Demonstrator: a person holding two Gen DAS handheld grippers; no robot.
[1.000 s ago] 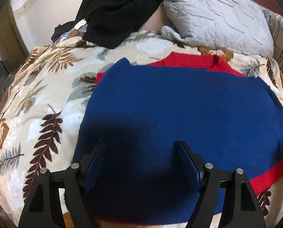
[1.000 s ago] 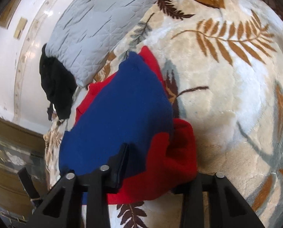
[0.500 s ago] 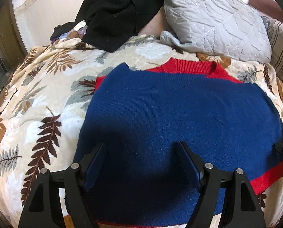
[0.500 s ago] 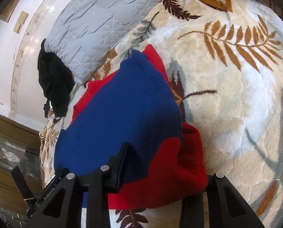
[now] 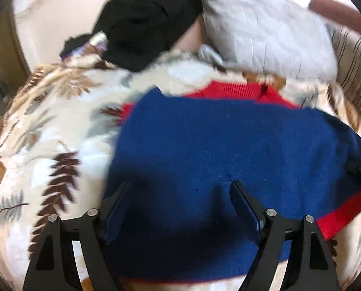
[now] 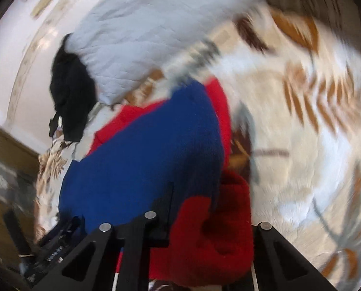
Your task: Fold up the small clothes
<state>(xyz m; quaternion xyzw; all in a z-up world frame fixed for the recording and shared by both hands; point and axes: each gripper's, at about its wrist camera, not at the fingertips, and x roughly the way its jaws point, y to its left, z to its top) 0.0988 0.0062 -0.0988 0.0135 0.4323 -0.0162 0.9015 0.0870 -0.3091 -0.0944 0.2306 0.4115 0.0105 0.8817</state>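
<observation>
The blue and red sweater (image 5: 229,150) is lying flat on the leaf-print blanket (image 5: 47,126), its width running crosswise ahead of both grippers. The right gripper (image 6: 204,228) has just been closing and is pinching the bunched red cuff (image 6: 212,237) at the sweater's right edge. The left gripper (image 5: 180,208) is hovering over the blue body with jaws spread wide, gripping nothing, so the right hand appears nearer to carrying the fold inward.

Navy-blue sweater (image 5: 229,150) with red trim; cream blanket (image 5: 47,126) printed with brown and grey fern leaves; pale-grey quilted pillow (image 5: 265,31); black clothes (image 5: 144,17).
</observation>
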